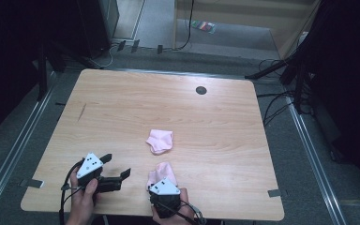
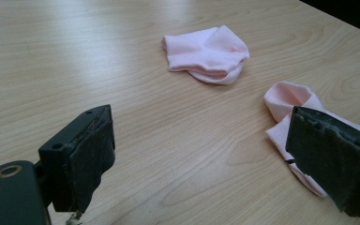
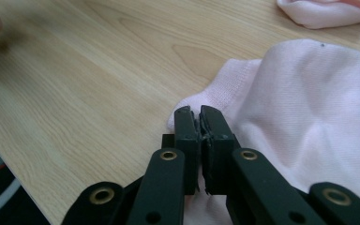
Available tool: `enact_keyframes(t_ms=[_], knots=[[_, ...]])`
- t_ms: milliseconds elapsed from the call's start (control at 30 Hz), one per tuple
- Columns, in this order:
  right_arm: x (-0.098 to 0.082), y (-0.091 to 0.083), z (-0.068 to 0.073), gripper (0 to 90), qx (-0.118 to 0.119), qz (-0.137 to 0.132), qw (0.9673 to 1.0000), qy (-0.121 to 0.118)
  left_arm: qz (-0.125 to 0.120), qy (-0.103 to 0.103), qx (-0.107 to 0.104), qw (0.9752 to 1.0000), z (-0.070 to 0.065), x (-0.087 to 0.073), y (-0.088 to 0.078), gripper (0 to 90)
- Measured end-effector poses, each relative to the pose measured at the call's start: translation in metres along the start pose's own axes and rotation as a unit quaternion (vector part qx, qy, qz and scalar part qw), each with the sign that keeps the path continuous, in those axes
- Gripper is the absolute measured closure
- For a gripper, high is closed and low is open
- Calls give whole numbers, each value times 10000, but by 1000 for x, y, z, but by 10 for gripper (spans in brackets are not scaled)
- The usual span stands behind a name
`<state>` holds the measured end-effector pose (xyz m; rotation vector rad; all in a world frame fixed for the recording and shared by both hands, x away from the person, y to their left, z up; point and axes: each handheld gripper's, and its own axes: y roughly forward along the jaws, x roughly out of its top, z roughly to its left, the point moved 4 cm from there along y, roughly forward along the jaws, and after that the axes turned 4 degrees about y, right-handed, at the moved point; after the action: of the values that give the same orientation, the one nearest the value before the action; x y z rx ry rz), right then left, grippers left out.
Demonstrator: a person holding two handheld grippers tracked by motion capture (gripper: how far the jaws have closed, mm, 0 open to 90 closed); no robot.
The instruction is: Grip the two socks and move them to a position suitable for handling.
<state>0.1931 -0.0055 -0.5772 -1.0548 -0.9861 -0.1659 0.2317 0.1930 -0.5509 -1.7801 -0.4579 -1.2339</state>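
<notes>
No writing is legible; your right gripper (image 3: 200, 112), jaws clenched, partly hides the near sock (image 3: 304, 108), while your left gripper (image 2: 206, 154) stands released.

The right claw (image 1: 161, 180) hides the near part of the near pink sock (image 1: 161, 171), and the far sock (image 3: 328, 10) is cut off by the picture's top edge.

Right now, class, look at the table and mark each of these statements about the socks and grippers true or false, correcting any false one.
1. Two pink socks lie on the table. True: the far sock and the near sock.
2. The left gripper is closed. False: its jaws stand wide apart.
3. The right gripper is shut at the near sock's edge. True.
4. The two socks overlap. False: bare wood shows between them.
5. The left gripper grips the far sock. False: it holds nothing.
</notes>
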Motion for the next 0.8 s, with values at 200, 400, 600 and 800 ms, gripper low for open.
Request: enact_keyframes(t_ms=[200,400,600,800], knots=[[16,-18,-7,883,188,-347,9988,295,-13,-47,5,10000,0,1,1,87],[34,-38,-23,883,252,-748,9948,647,-44,-62,-51,10000,-4,4,4,87],[43,-57,-62,880,375,-1138,9809,1533,31,-1,-204,9998,-12,8,14,87],[39,-63,-92,875,315,-1324,9690,2061,131,48,-400,9991,-31,13,30,87]])
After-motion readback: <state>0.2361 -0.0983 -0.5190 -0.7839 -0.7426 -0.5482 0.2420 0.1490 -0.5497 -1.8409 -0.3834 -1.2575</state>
